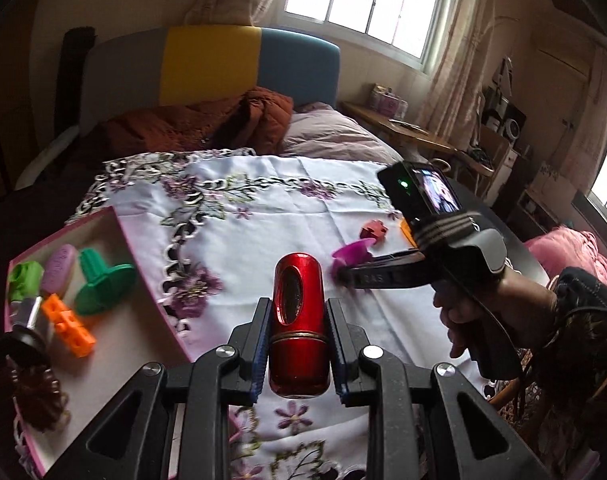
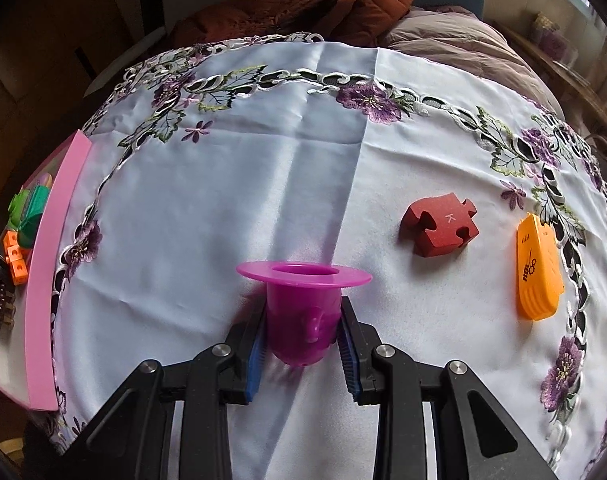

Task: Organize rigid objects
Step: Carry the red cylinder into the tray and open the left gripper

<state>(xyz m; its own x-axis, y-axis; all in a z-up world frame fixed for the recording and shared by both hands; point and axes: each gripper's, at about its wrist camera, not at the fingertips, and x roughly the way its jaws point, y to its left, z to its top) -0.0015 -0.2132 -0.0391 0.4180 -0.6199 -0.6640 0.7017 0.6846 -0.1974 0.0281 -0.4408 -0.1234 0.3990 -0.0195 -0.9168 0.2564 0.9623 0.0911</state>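
My left gripper (image 1: 297, 332) is shut on a shiny red cylinder (image 1: 298, 320) and holds it above the white embroidered cloth (image 1: 271, 208), just right of the pink box (image 1: 115, 232). My right gripper (image 2: 303, 332) is shut on a purple flanged cup (image 2: 303, 308) on the cloth; it also shows in the left wrist view (image 1: 351, 254). A red puzzle-shaped block (image 2: 439, 226) and an orange flat piece (image 2: 537, 268) lie on the cloth to the right.
The pink box holds a green flanged piece (image 1: 101, 284), a light-green piece (image 1: 25, 280), a lilac oval (image 1: 59, 264), an orange brick (image 1: 69, 326), a silver item (image 1: 31, 316) and brown beads (image 1: 37, 396). A rust-coloured blanket (image 1: 191, 124) and pillows lie beyond the cloth.
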